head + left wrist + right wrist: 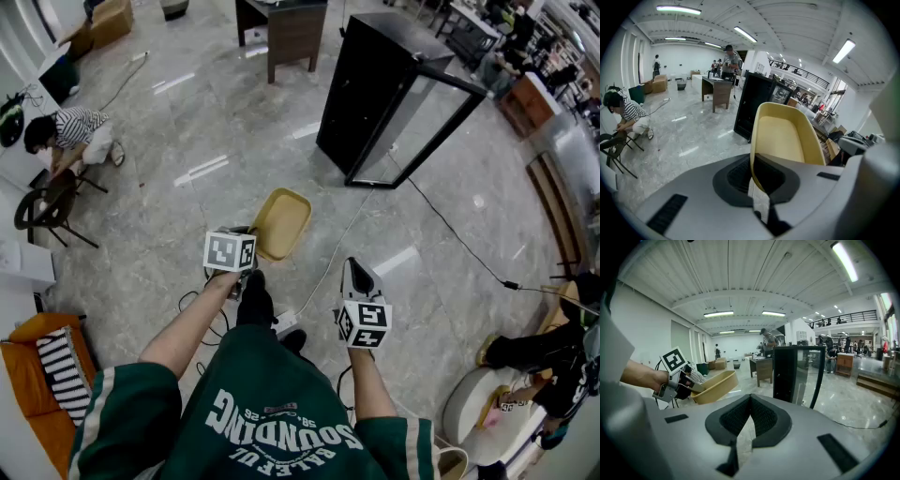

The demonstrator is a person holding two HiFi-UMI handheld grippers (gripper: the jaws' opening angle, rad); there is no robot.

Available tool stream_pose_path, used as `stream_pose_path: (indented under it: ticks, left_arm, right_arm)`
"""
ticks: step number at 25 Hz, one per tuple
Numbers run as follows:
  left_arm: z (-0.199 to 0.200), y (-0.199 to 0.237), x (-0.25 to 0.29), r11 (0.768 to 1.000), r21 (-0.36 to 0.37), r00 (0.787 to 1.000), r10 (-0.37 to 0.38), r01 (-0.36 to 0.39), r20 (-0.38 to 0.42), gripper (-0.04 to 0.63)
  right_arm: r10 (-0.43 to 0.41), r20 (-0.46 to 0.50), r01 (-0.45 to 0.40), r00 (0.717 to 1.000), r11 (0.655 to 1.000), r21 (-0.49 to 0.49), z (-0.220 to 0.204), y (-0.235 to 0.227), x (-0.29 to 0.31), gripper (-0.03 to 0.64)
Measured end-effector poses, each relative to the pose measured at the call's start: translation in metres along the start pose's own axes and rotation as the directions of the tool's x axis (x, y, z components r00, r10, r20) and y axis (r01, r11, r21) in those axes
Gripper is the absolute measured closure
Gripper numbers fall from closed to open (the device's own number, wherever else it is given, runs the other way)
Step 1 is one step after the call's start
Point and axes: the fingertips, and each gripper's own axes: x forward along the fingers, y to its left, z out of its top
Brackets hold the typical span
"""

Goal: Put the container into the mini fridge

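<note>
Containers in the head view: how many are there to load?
1. The yellow container hangs by its rim in the left gripper, above the floor short of the open mini fridge. The fridge's inside is hidden, so others may be there.

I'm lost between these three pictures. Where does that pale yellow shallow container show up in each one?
Head view: the pale yellow shallow container is at the centre, above the marble floor.
Left gripper view: centre, its rim pinched in the left hand-held gripper.
Right gripper view: left of centre, held up by that gripper.
Shared landmark: the black mini fridge with its open glass door, beyond the container.
</note>
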Motion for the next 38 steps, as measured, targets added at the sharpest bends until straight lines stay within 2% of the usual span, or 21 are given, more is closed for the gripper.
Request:
stream_pose_path:
  ticks: [3,7,17,30,38]
  left_arm:
    - [-0.002,0.003,-0.002,1.000,0.001,1.000,-0.001,0.001,-0.005,0.577]
    - [0.003,0.006,-0.004,1.000,0.015,1.000,-0.004,0.005,-0.007,0.577]
    - [0.030,0.015,0.012,0.999,0.048,0.999,-0.019,0.020,-0.027,0.577]
    - [0.105,0.061,0.065,0.993,0.098,0.995,-0.064,0.071,-0.075,0.577]
    - [0.154,0.084,0.097,0.979,0.156,0.987,-0.110,0.128,-0.119,0.577]
  right_arm:
    - [0.015,0.021,-0.015,1.000,1.000,0.005,0.005,0.004,0.003,0.581]
    - [-0.005,0.027,0.006,1.000,1.000,-0.026,0.009,0.006,0.008,0.580]
    - [-0.011,0.035,0.012,0.999,1.000,-0.028,0.023,0.004,0.035,0.580]
    - [-0.036,0.015,0.036,0.999,0.999,-0.002,0.063,-0.001,0.125,0.580]
    - [-0.064,-0.011,0.064,0.998,0.998,0.011,0.085,-0.001,0.181,0.581]
